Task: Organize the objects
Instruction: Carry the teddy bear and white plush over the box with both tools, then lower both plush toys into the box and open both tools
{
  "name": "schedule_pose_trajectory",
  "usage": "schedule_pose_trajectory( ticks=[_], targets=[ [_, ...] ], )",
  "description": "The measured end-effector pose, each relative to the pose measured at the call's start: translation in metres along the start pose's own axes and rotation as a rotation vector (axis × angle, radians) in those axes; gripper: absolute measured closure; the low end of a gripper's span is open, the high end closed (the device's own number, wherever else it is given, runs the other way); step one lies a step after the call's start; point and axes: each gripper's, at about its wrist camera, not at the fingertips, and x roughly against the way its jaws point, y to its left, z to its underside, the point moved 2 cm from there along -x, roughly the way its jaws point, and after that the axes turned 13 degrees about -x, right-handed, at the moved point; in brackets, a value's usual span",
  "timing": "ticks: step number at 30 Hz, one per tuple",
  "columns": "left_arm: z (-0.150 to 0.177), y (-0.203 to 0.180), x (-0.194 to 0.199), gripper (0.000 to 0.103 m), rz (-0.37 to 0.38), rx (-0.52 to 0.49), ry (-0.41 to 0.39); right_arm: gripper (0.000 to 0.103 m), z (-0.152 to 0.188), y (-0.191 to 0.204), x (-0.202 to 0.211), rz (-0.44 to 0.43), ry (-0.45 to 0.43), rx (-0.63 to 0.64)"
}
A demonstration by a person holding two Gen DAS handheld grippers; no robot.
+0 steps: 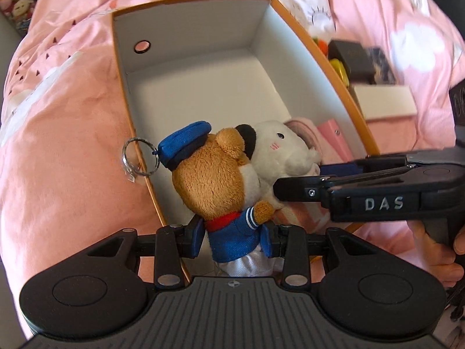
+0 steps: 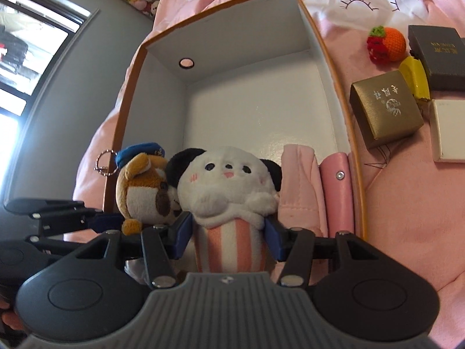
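Two plush toys stand upright, side by side, at the near end of the white-lined box (image 1: 186, 87). The left gripper (image 1: 234, 240) clamps the brown sailor bear (image 1: 221, 180) by its blue jacket; the right gripper (image 2: 228, 237) clamps the pink-striped panda (image 2: 229, 186).

Both tools are matte black plastic with ribbed grey bases, round side discs, silver screws and blue-padded fingers (image 1: 197, 237); one bears "DAS" lettering.

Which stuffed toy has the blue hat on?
The brown bear, held in the left gripper. It wears a blue cap, a sailor jacket and a key ring. The white panda in the right gripper is bareheaded, with black ears.
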Motion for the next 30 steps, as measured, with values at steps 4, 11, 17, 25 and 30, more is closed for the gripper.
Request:
schedule_pose_trajectory(
  ticks=[4,11,17,25,30],
  targets=[
    [-0.006,-0.001,-0.007,0.058,0.010,-0.037,0.066,0.048,-0.004,0.001,-0.010,0.035,0.060,0.015],
    [-0.010,-0.014,-0.016,0.053,-0.030,-0.119,0.132,0.046,-0.009,0.004,-0.016,0.055,0.119,0.061],
    [-0.006,-0.019,-0.009,0.038,-0.014,-0.192,0.138,0.047,-0.008,0.003,-0.016,0.036,0.156,0.117],
    [-0.011,-0.022,0.012,0.052,-0.066,-0.269,0.098,0.063,-0.007,0.006,-0.015,0.047,0.170,0.191],
    [-0.029,-0.019,0.017,0.052,-0.112,-0.292,0.024,0.063,-0.008,0.018,0.006,0.049,0.111,0.327]
  ],
)
